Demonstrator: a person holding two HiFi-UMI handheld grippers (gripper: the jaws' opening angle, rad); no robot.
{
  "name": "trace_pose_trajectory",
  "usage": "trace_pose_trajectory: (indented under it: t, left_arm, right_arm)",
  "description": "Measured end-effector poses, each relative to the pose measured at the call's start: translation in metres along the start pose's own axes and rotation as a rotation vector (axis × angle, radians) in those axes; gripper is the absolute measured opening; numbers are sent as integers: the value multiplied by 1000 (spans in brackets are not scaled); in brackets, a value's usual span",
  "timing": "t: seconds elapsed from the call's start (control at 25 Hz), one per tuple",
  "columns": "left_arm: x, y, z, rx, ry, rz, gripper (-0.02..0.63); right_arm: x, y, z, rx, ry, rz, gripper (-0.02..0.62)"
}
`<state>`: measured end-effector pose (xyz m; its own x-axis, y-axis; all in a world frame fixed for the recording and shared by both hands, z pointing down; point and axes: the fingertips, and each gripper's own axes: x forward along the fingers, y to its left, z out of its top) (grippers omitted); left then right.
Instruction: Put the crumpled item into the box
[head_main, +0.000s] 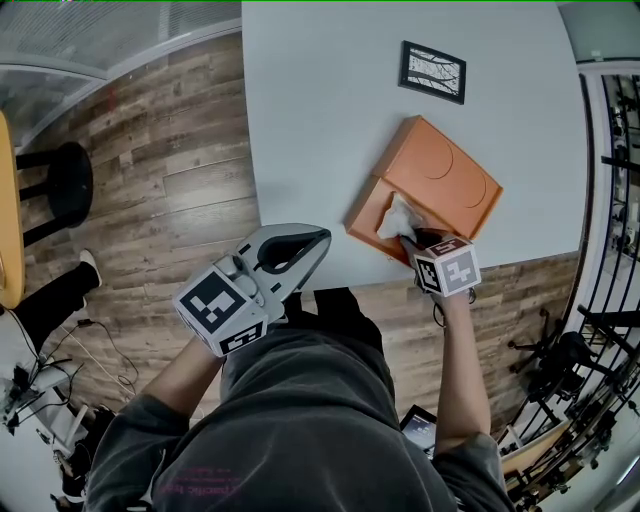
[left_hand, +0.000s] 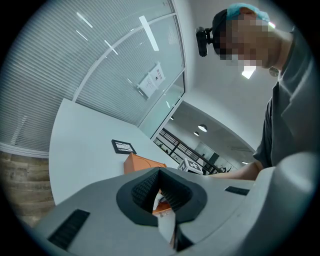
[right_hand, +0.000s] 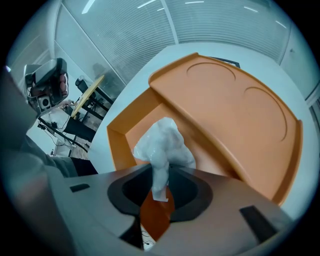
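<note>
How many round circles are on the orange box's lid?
2. Both are pressed side by side into the orange box's lid: one circle nearer the framed picture, the other circle farther from it. None seems hidden.

On my feed the white bench (head_main: 300, 120) stands on a wood-plank floor (head_main: 170, 180), with a small framed picture (head_main: 433, 71) near its far edge. A black stool (head_main: 62, 180) sits off its left edge. Past the right edge runs what looks like black railing (head_main: 615, 150). Slatted blinds (left_hand: 75, 60) cover the glass wall, and ceiling lights (left_hand: 202, 128) glow.
</note>
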<state>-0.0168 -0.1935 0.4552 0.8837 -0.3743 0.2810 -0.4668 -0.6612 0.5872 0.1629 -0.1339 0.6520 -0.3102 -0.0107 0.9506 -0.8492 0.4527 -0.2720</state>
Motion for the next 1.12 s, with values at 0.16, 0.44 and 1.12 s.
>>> trace_pose_trajectory:
  t: [0.16,0.44,1.12]
  left_arm:
    - [0,0,1,2,0,0,12]
    - [1,-4,0,6,1,-8,12]
    - [0,-22,0,33,18,-34,12]
  right_arm:
    - [1,-1,0,11,4,-2,101]
    - [3,-2,0,26,2,-9,118]
    - [-5,4,-2,16,-20,-22,172]
